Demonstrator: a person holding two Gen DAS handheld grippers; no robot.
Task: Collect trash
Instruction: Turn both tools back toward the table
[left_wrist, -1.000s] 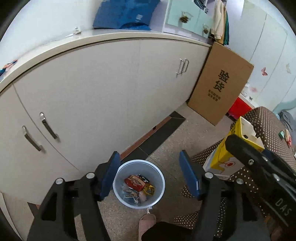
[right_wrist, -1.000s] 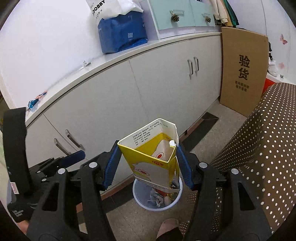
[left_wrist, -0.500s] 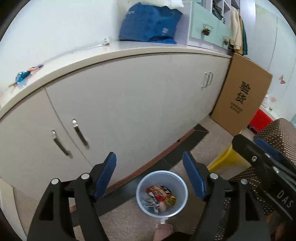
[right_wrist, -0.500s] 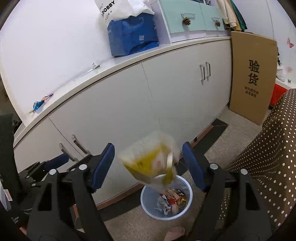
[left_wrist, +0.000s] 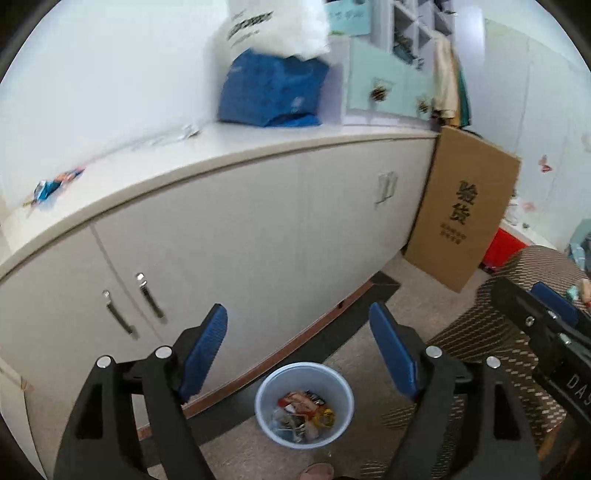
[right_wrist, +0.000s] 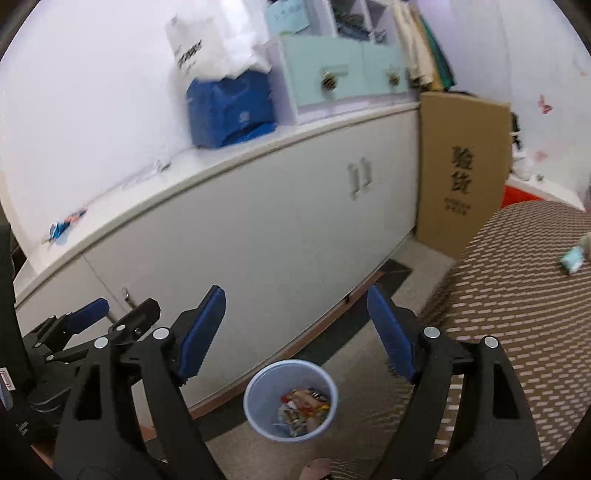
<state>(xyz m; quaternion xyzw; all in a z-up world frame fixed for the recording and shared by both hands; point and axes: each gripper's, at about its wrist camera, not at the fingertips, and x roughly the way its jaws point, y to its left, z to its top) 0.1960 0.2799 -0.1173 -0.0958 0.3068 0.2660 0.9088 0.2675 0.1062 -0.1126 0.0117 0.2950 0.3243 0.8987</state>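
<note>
Light: bright, even, soft shadows.
Blur: motion smear on the brown dotted cloth (right_wrist: 524, 280).
Edges: fisheye bending, dark corners.

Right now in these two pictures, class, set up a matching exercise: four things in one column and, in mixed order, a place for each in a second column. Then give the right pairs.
Things
1. bin
2. blue bag
3. cardboard box
4. small blue wrapper

Places
A. leaning upright at the far end of the cupboards
B. on the floor in front of the cupboards
C. on the worktop, far back, beside the pale green drawers
D. on the worktop, at its near left end

Pairs: 1-B, 2-C, 3-A, 4-D
</note>
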